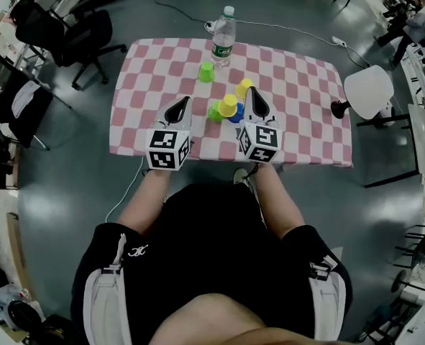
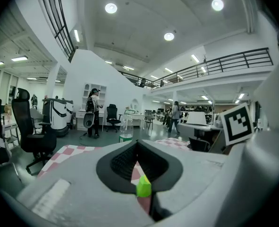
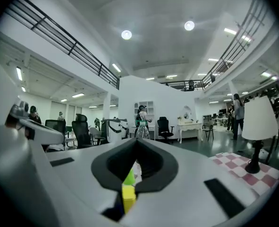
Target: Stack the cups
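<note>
Stack is partly built: just above mid-frame in the head view, a yellow cup (image 1: 228,104) looks to be sitting on a blue cup (image 1: 236,116), only a sliver of blue showing under it, so I read that as one pair done. A green cup (image 1: 213,111) is touching that pair on its left, beside it, not on it. Two more are loose further up the frame: far green cup (image 1: 206,72) and far yellow cup (image 1: 244,87), apart from each other and from the pair. So roughly one placement in, three cups left by my count. Left gripper (image 1: 184,100) sits just left of the cluster, right gripper (image 1: 252,92) just right of it. Jaws on both are together and empty; each gripper view only shows cup colour through the slit, beyond the pads, nothing pinched. All on the checked table (image 1: 298,121), bottle (image 1: 224,36) at its top edge, clear of the work.
</note>
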Motion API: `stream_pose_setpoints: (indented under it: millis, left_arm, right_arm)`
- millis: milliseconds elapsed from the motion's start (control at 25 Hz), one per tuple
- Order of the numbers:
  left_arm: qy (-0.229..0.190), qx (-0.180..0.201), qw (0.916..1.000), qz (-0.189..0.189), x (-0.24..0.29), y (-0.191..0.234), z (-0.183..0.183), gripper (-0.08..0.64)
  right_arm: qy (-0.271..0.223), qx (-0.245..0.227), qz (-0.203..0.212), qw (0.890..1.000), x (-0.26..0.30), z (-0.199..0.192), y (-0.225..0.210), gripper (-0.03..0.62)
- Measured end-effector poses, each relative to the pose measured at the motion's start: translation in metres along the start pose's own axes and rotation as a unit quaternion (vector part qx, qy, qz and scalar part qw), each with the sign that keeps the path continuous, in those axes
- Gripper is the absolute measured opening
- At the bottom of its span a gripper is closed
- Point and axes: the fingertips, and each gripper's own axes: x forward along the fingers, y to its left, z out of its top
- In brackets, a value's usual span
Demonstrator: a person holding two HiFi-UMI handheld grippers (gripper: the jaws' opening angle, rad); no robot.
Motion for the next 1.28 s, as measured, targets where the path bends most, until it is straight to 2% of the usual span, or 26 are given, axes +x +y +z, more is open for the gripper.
stream_pose_setpoints:
  millis: [240,400,480,760,1040,1080,1160,1280]
  left_arm:
    - [-0.005,0.022,0.9992,-0.032,0.024,-0.029,0.018,0.012]
    - [-0.002,0.029,0.9987,-0.041,0.038,-0.044,0.023,0.012]
    - [-0.001,0.029,0.9987,-0.042,0.047,-0.051,0.025,0.012]
    - [-0.002,0.025,0.9993,-0.028,0.086,-0.079,0.038,0.014]
    - [-0.008,0.022,0.9997,0.01,0.116,-0.098,0.041,0.014]
    - [-0.01,0.02,0.9996,0.016,0.119,-0.099,0.041,0.012]
    - [-0.011,0.019,0.9994,0.027,0.125,-0.101,0.04,0.014]
    - [-0.006,0.018,0.9987,0.046,0.132,-0.104,0.037,0.012]
  right_arm:
    - [-0.012,-0.013,0.006,1.0,-0.004,0.013,-0.015,0.003]
    - [-0.022,-0.01,0.056,0.998,-0.005,0.025,-0.026,0.003]
    - [-0.026,-0.007,0.069,0.997,-0.004,0.03,-0.04,0.003]
    - [-0.015,-0.004,0.097,0.995,0.01,0.031,-0.102,0.003]
    - [0.018,-0.009,0.167,0.986,0.045,0.01,-0.153,0.009]
    - [0.019,-0.003,0.183,0.983,0.051,0.007,-0.156,0.037]
    - [0.022,0.009,0.213,0.977,0.063,0.0,-0.161,0.179]
    - [0.037,0.006,0.247,0.968,0.08,-0.017,-0.162,0.231]
